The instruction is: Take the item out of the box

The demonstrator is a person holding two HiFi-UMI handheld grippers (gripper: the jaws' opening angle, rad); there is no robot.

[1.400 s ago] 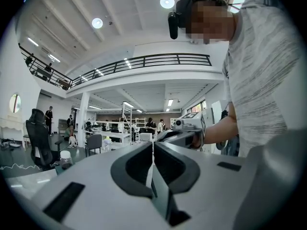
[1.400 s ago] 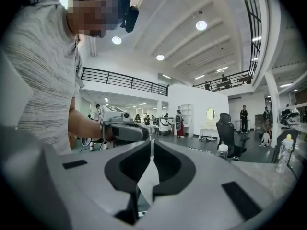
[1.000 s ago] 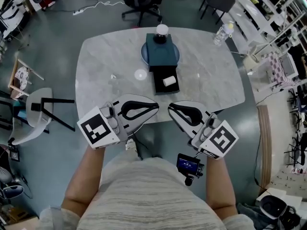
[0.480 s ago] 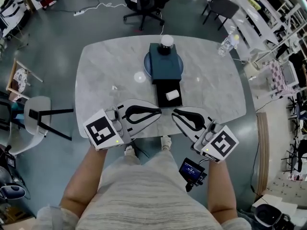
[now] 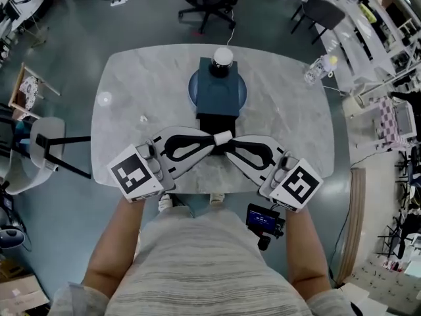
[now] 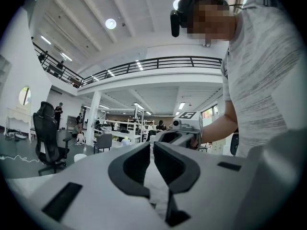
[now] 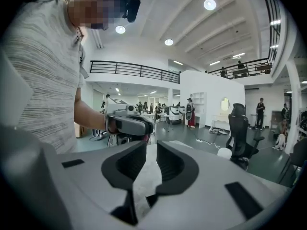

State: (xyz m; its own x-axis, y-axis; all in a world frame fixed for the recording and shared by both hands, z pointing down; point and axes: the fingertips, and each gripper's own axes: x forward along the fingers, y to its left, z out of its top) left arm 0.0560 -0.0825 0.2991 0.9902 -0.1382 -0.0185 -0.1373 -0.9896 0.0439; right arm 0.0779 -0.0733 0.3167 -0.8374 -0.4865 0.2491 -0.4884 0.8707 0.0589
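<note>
A dark blue box [image 5: 219, 94] stands on a round blue plate [image 5: 195, 87] in the middle of the marble table [image 5: 131, 84]. Its black drawer [image 5: 208, 124] is pulled out toward me. A small white item [image 5: 222, 137] shows at the drawer's near end. Both grippers point inward over the drawer, tips almost meeting at the item. My left gripper [image 5: 213, 141] [image 6: 153, 147] has its jaws nearly together with nothing between them. My right gripper [image 5: 231, 142] [image 7: 151, 148] is opening, a narrow gap showing only table. Whether either tip touches the item is hidden.
A white ball on a dark base [image 5: 223, 57] stands behind the box. A clear bottle [image 5: 320, 68] is at the table's right edge, and two small bits [image 5: 104, 99] lie at the left. A white chair [image 5: 46, 143] stands left of the table.
Both grippers have moved forward from the table's near edge and swung inward until their tips meet over the open drawer at the white item. The right jaws have parted slightly.
</note>
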